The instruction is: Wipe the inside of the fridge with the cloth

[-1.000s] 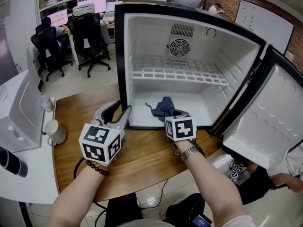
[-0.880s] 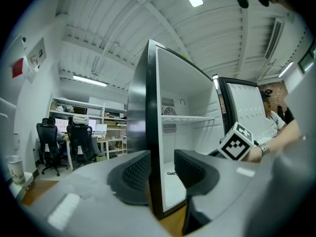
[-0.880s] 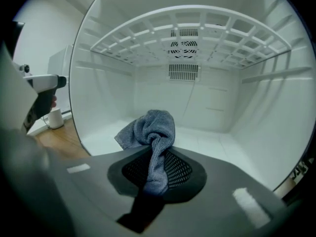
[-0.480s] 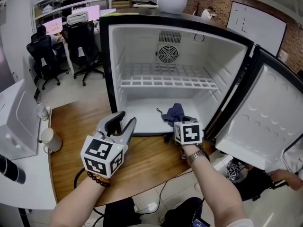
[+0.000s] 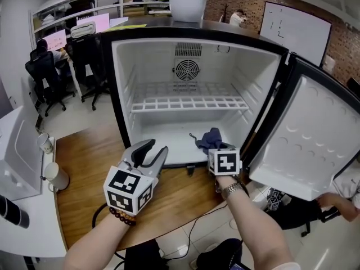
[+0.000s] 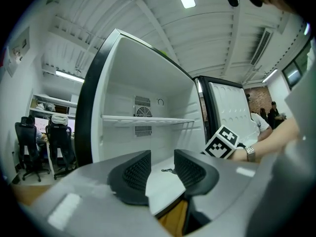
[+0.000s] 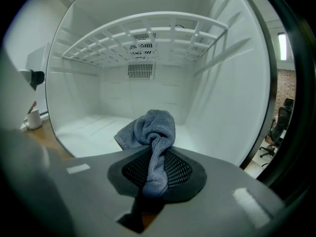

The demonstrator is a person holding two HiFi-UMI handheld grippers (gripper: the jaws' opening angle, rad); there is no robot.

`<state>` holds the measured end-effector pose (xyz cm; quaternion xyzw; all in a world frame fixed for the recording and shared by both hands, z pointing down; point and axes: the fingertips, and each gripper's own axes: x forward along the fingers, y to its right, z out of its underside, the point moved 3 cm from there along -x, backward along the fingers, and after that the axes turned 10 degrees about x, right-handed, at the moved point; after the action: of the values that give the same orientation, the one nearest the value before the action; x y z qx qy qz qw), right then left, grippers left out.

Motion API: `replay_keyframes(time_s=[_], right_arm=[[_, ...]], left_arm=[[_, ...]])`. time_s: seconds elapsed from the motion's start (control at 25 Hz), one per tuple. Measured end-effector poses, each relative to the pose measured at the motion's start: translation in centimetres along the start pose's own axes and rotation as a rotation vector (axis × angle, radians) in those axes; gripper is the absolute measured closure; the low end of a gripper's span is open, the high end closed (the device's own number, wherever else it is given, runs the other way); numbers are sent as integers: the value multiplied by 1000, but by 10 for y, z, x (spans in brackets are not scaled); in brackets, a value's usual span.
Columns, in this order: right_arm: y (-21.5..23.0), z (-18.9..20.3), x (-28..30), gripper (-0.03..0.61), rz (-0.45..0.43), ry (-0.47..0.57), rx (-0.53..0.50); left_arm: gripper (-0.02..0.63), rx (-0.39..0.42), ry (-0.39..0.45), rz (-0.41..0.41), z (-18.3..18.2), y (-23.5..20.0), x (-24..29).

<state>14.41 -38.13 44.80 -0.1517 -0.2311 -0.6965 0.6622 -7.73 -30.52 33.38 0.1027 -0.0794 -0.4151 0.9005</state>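
The small fridge (image 5: 121,83) stands open on the wooden table, its white inside bare apart from a wire shelf (image 5: 188,103). A grey-blue cloth (image 5: 209,139) lies bunched at the front right of the fridge floor. My right gripper (image 5: 216,147) is shut on it; in the right gripper view the cloth (image 7: 153,132) hangs pinched between the pads of that gripper (image 7: 157,169). My left gripper (image 5: 151,152) is open and holds nothing, level in front of the fridge's lower edge. In the left gripper view its jaws (image 6: 162,169) frame the fridge floor.
The fridge door (image 5: 304,145) swings open to the right, with a person's hand (image 5: 329,201) below it. Two mugs (image 5: 55,176) and a white appliance (image 5: 14,151) sit on the counter at left. Office chairs (image 5: 42,75) stand behind.
Both grippers have shifted right along the fridge's front. The cloth has travelled right across the fridge floor with the right gripper. The jaws look unchanged.
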Motion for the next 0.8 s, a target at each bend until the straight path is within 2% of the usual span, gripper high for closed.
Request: replay_keyframes(time_s=[0.28, 0.48, 0.8], right_arm=[[17, 0, -1, 518, 63, 11, 45], [21, -2, -4, 518, 72, 36, 65], [4, -33, -33, 518, -72, 225, -26]], left_arm=[[456, -6, -2, 37, 0, 9, 16], [455, -23, -14, 73, 3, 14, 27], [447, -30, -14, 192, 7, 29, 55]])
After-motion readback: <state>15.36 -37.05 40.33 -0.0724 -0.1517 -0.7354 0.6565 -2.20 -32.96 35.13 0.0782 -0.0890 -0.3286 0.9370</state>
